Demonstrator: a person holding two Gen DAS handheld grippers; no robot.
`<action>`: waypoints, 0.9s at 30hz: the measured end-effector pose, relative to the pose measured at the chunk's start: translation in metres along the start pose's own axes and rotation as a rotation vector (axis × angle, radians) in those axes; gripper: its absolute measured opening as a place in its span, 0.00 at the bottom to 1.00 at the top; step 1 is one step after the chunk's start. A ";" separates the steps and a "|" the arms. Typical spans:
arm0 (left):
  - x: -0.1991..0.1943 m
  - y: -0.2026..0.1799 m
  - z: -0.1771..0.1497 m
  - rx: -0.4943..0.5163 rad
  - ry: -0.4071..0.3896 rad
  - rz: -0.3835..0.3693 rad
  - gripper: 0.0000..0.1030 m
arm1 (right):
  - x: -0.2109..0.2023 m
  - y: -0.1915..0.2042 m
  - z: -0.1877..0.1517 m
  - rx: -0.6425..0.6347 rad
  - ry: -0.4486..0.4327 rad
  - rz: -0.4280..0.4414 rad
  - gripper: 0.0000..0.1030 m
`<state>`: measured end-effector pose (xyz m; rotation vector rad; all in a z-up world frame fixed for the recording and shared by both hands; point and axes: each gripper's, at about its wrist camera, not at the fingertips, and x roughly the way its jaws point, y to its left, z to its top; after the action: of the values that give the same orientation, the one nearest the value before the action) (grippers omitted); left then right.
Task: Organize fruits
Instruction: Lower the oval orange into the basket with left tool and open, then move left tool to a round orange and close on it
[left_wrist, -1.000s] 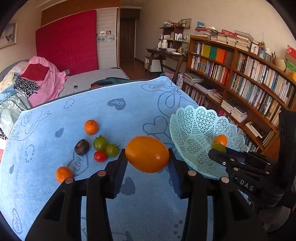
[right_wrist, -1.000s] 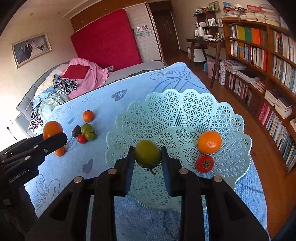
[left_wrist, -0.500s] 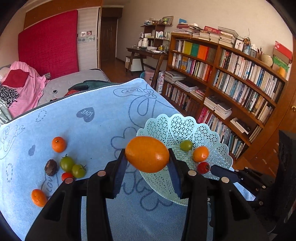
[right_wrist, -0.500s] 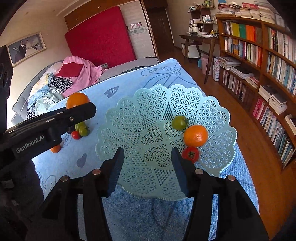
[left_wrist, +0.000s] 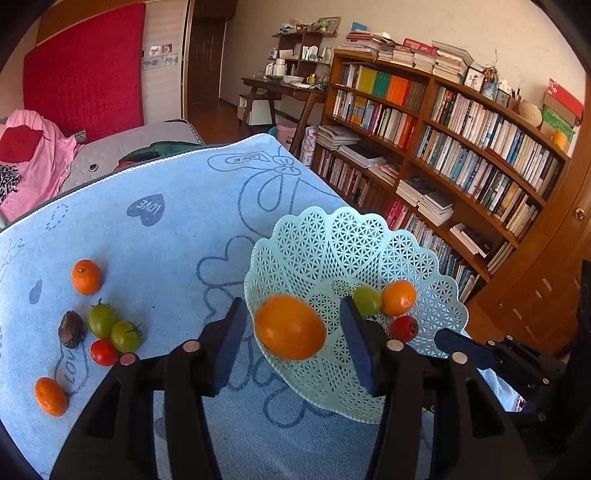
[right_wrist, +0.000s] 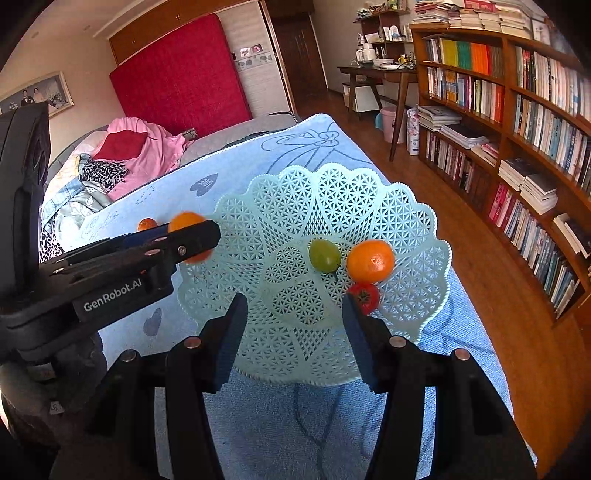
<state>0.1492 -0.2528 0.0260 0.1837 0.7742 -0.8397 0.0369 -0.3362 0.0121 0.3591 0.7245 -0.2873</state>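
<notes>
My left gripper (left_wrist: 291, 332) is open over the near left rim of the pale green lattice basket (left_wrist: 332, 240). A blurred orange fruit (left_wrist: 290, 326) sits loose between its spread fingers, touching neither. The basket holds a green tomato (left_wrist: 366, 301), an orange (left_wrist: 398, 297) and a red tomato (left_wrist: 403, 328). My right gripper (right_wrist: 293, 328) is open and empty above the basket's near side (right_wrist: 295, 369). The left gripper (right_wrist: 155, 254) and its orange fruit (right_wrist: 186, 225) show at the left in the right wrist view.
On the blue towel (left_wrist: 166, 240) to the left lie two small oranges (left_wrist: 86, 277), two green tomatoes (left_wrist: 101, 319), a red tomato (left_wrist: 103, 352) and a dark fruit (left_wrist: 71, 328). A bookshelf (left_wrist: 461, 147) stands to the right, a bed behind.
My left gripper carried the orange fruit right to the basket's rim and opened, so the fruit is loose. My right gripper released the green tomato into the basket and drew back.
</notes>
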 end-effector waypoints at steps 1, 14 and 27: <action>-0.003 0.003 0.000 -0.012 -0.007 -0.004 0.62 | 0.000 0.001 0.000 -0.003 0.001 -0.004 0.54; -0.031 0.028 -0.007 -0.031 -0.054 0.046 0.76 | 0.002 0.003 0.002 0.014 -0.009 -0.039 0.59; -0.060 0.071 -0.027 -0.061 -0.071 0.191 0.89 | 0.003 0.038 0.006 -0.029 -0.025 0.000 0.59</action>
<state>0.1612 -0.1569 0.0375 0.1699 0.7030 -0.6375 0.0572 -0.3045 0.0223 0.3276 0.7029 -0.2810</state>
